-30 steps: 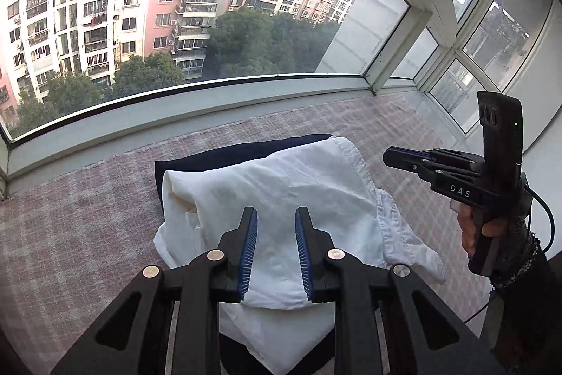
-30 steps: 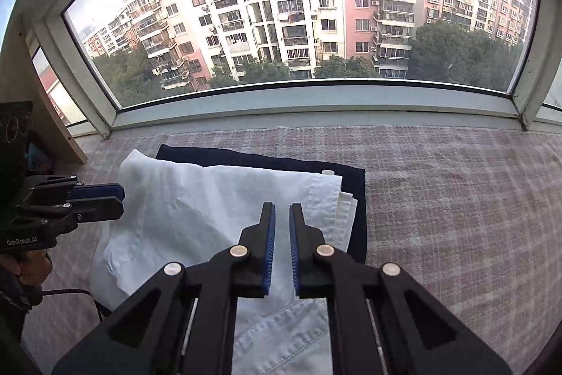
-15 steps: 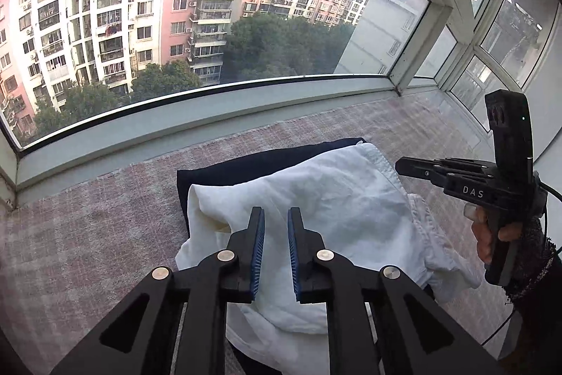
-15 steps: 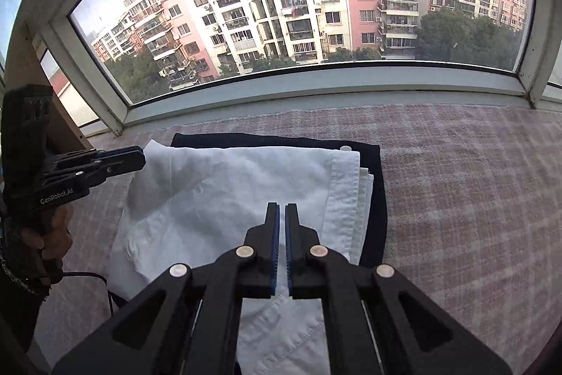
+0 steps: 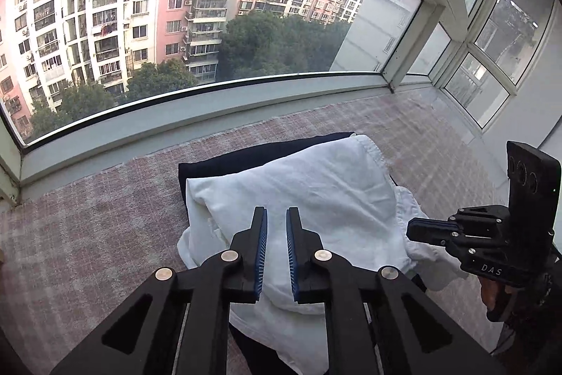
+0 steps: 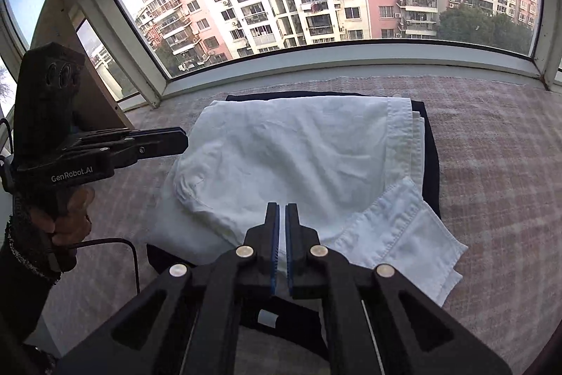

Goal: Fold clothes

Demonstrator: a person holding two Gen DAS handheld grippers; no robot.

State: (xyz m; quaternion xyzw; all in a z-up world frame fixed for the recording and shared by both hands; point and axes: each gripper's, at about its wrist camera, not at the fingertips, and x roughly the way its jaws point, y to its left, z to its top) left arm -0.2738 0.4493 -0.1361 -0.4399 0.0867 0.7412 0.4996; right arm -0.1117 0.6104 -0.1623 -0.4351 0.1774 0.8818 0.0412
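A white shirt (image 5: 316, 192) lies loosely folded on top of a folded dark navy garment (image 5: 253, 157) on the checked pink cloth. It also shows in the right wrist view (image 6: 291, 157), with a sleeve cuff (image 6: 404, 234) sticking out at the near right over the navy garment (image 6: 430, 143). My left gripper (image 5: 276, 217) hovers above the shirt's near edge, jaws a narrow gap apart and empty. My right gripper (image 6: 281, 209) is nearly closed above the shirt's near edge, holding nothing. Each gripper shows in the other's view, the right (image 5: 421, 231) and the left (image 6: 175, 139).
The clothes lie on a window-seat surface covered by a pink checked cloth (image 6: 491, 143). A grey window sill (image 5: 175, 118) and large panes run along the far side. A wooden board (image 6: 87, 76) leans at the far left. A black cable (image 6: 116, 245) trails by the left hand.
Both grippers have pulled back and lowered a little toward the near side of the shirt. The left jaws narrowed from wider apart; the right gripper stayed nearly closed. The shirt has not moved.
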